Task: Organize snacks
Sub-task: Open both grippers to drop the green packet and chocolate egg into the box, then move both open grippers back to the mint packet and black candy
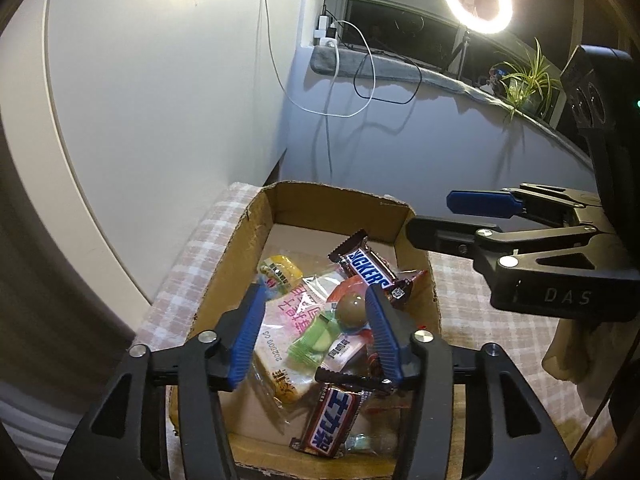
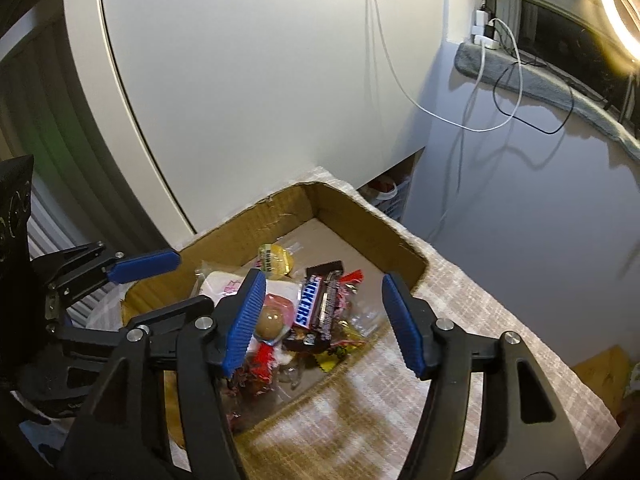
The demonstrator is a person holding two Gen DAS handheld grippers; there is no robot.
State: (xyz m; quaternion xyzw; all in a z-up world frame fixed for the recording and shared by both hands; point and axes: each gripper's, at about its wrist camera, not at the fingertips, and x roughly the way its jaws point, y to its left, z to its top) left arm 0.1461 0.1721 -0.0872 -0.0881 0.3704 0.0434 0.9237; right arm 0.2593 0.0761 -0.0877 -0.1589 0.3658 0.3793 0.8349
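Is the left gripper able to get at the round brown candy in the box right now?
Probably yes: the left gripper hangs open over the cardboard box, and the brown candy ball lies uncovered on top between its fingers.

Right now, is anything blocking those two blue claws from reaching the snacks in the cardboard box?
Nothing visible. The left gripper and right gripper both hang open above the open-topped box, with the snacks lying uncovered below.
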